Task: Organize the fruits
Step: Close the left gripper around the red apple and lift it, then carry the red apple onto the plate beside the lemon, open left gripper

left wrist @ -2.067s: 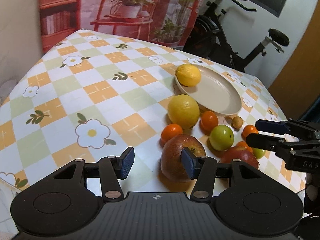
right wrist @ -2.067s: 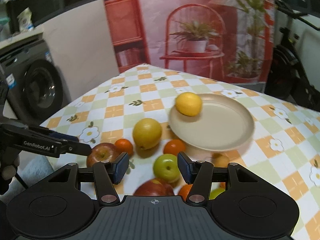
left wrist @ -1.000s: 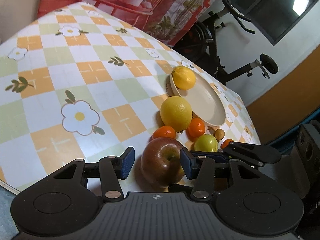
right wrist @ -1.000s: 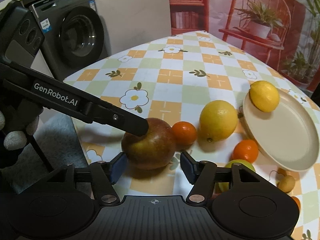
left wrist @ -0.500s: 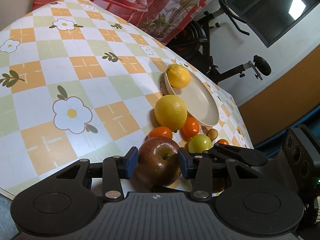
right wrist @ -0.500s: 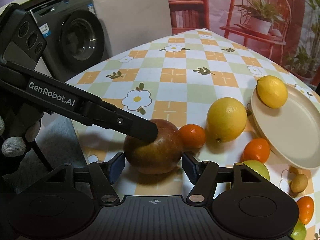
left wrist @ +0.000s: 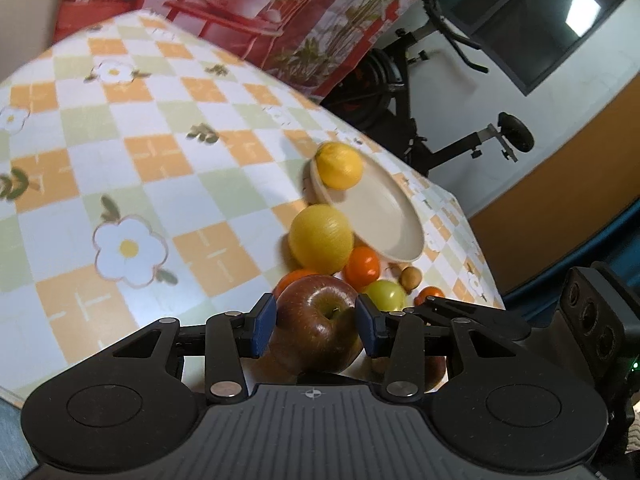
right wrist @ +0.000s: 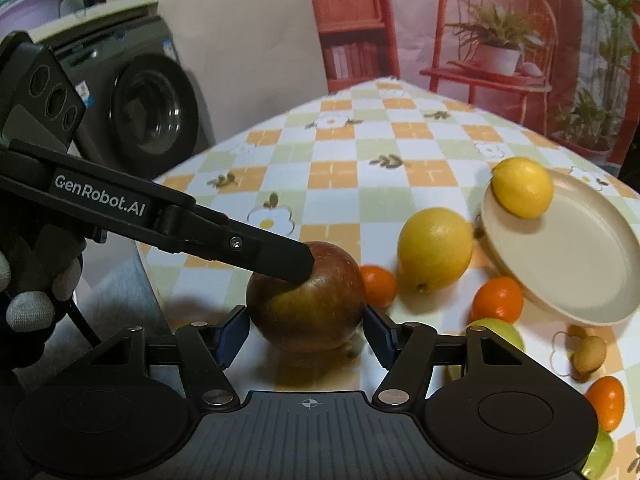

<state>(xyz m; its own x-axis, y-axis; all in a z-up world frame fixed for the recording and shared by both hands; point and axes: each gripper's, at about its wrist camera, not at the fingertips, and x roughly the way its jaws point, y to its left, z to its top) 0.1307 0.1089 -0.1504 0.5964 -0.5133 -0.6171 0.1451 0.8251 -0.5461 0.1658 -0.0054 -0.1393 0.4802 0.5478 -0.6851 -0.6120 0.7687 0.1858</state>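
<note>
Left wrist view: the left tongs point(left wrist: 316, 328) are clamped on a red-brown apple point(left wrist: 318, 330), one blue pad pressing each flank, stem hollow facing up. In the right wrist view, the right tongs point(right wrist: 306, 334) stand at a middling width around the same apple point(right wrist: 308, 300); their pads lie just beside it, and whether they touch cannot be told. The apple sits at the near edge of the table point(left wrist: 132, 184), whose cloth is chequered orange, green and white with printed daisies. Just beyond it lie small oranges point(left wrist: 362, 266), a green fruit point(left wrist: 384, 294) and a large yellow citrus point(left wrist: 321, 239). Farther on, a beige plate point(left wrist: 384, 216) carries a lemon point(left wrist: 339, 165) at its rim. Behind the table hang a printed backdrop of a red chair and potted plants point(right wrist: 496, 36); an exercise bike point(left wrist: 432, 120) stands at one side, a washing machine point(right wrist: 156, 116) at the other.
</note>
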